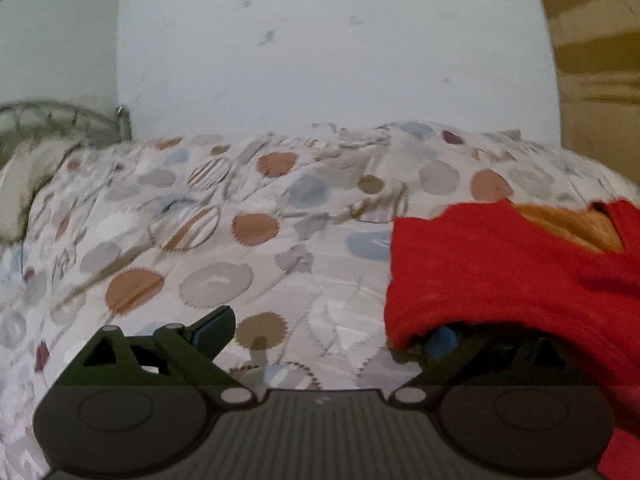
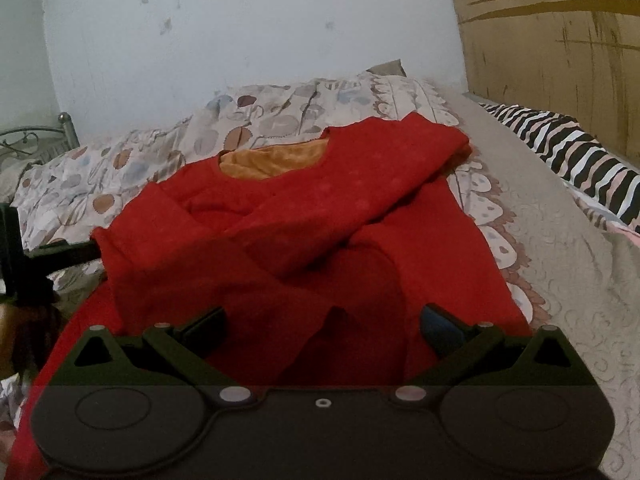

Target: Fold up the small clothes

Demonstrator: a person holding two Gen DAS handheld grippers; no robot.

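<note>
A small red top [image 2: 320, 216] with an orange lining at the neck lies on the patterned bedspread [image 2: 132, 168], its sleeves folded across the body. My right gripper [image 2: 320, 324] is open just above the near hem, fingers apart over the cloth. My left gripper [image 1: 324, 332] is open at the top's left edge; the red top [image 1: 512, 272] drapes over its right finger, whose blue pad [image 1: 440, 340] peeks out below the cloth. Its left finger [image 1: 212, 328] is bare over the bedspread. The left gripper also shows at the left edge of the right wrist view [image 2: 24, 264].
The bedspread with round patches [image 1: 200, 240] covers the bed. A metal bed frame [image 1: 64, 120] stands at the far left by the white wall. A grey blanket [image 2: 568, 264] and a zebra-striped pillow [image 2: 576, 156] lie to the right, below a wooden board [image 2: 560, 40].
</note>
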